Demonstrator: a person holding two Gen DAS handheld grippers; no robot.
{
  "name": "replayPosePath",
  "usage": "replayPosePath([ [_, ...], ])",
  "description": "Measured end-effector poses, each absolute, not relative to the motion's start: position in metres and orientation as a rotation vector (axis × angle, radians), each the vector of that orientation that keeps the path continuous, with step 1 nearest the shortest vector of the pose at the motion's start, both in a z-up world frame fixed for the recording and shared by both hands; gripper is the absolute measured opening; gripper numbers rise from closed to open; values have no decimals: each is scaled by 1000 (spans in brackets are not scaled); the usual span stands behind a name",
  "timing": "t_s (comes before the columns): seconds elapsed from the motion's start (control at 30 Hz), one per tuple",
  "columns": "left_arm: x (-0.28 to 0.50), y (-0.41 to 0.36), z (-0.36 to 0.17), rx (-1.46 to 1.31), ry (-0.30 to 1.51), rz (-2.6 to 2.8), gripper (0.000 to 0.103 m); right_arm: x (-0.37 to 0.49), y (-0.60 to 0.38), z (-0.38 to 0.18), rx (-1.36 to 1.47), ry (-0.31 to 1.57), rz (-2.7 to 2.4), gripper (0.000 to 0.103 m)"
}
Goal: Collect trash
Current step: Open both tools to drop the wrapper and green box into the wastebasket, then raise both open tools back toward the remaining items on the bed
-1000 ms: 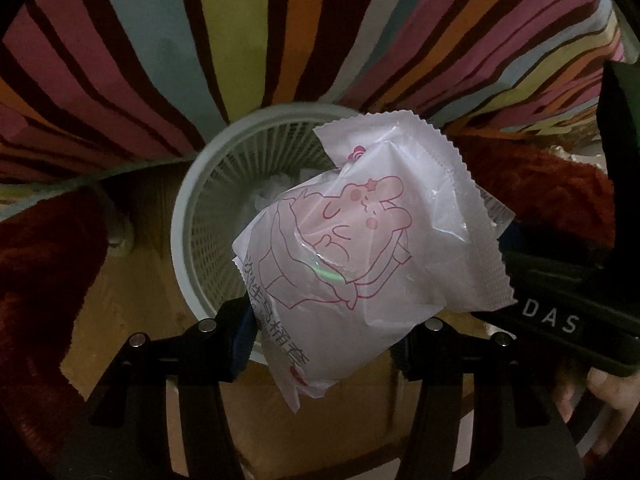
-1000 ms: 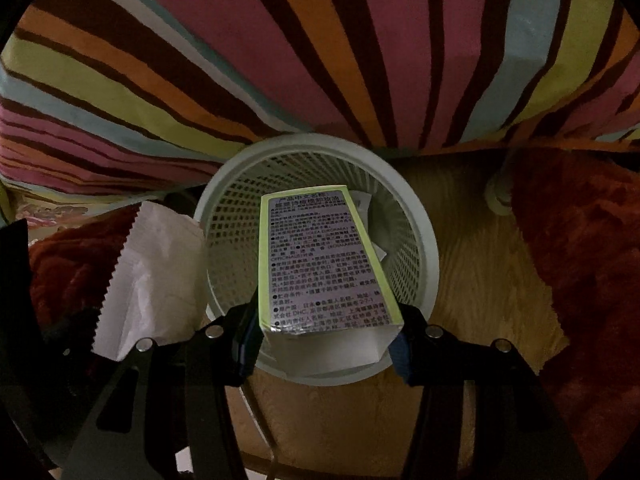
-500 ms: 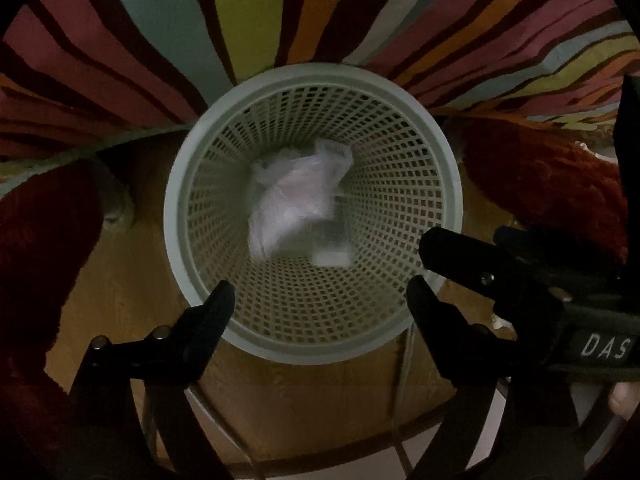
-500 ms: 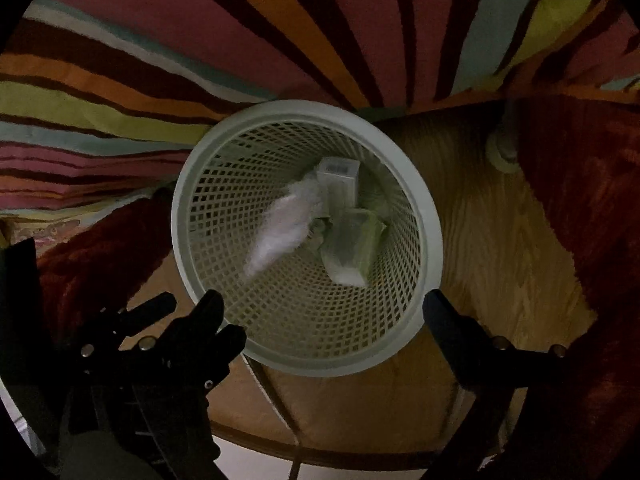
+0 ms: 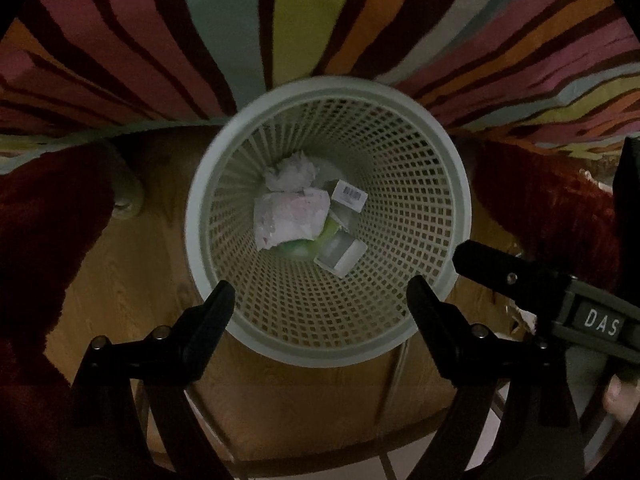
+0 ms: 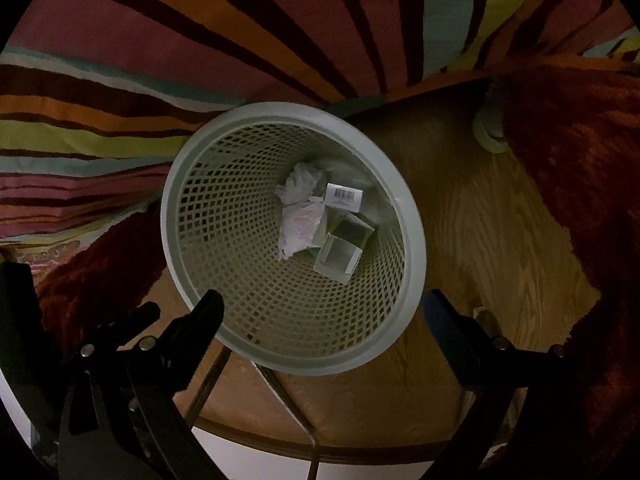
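A pale green mesh waste basket (image 5: pixel 404 128) stands on the wooden floor, and it also shows in the right wrist view (image 6: pixel 256 120). At its bottom lie a white plastic wrapper (image 5: pixel 290 218) (image 6: pixel 300 226), crumpled paper (image 5: pixel 290 172) (image 6: pixel 300 184), a barcoded box (image 5: pixel 350 196) (image 6: pixel 344 196) and an open carton (image 5: pixel 340 254) (image 6: pixel 338 256). My left gripper (image 5: pixel 320 300) is open and empty above the basket's near rim. My right gripper (image 6: pixel 320 308) is open and empty above the same rim. The right gripper's finger (image 5: pixel 504 268) shows in the left wrist view.
A striped multicoloured cloth (image 5: pixel 280 32) (image 6: pixel 240 40) hangs behind the basket. Dark red furry fabric (image 5: pixel 48 216) (image 6: pixel 580 160) lies on both sides. A round wooden surface edge (image 6: pixel 304 436) and thin metal legs (image 6: pixel 308 432) are below the grippers.
Both grippers opened. The wrapper dropped from the left and the carton from the right into the basket, where they now lie still.
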State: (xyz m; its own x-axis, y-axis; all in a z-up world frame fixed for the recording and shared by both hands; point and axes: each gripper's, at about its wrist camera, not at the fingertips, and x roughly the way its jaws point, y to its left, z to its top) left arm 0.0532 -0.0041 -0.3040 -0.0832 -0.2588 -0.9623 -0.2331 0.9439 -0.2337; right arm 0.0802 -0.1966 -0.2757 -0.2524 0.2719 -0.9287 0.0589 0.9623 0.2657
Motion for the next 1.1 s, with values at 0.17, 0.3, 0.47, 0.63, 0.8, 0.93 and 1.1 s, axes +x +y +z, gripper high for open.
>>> replayPosePath([
  [0.17,48,3,-290,-385,1621,20,85,77,-200,-263,245,1779,209,96],
  [0.3,44,3,-276,-394,1581,20,85,76,-203,-244,275,1710,226,96],
  [0.47,41,4,-247,-369,1495,20,85,73,-210,-204,305,1568,264,96],
  [0.63,39,9,-220,-340,1401,27,85,69,-215,-160,319,1396,289,96],
  [0.8,37,15,-191,-318,1292,25,85,65,-215,-131,336,1303,337,96],
  [0.93,34,16,-169,-309,1197,19,85,62,-214,-102,298,1171,360,96],
  [1.1,34,13,-130,-243,1047,19,85,66,-215,-63,251,976,376,96],
])
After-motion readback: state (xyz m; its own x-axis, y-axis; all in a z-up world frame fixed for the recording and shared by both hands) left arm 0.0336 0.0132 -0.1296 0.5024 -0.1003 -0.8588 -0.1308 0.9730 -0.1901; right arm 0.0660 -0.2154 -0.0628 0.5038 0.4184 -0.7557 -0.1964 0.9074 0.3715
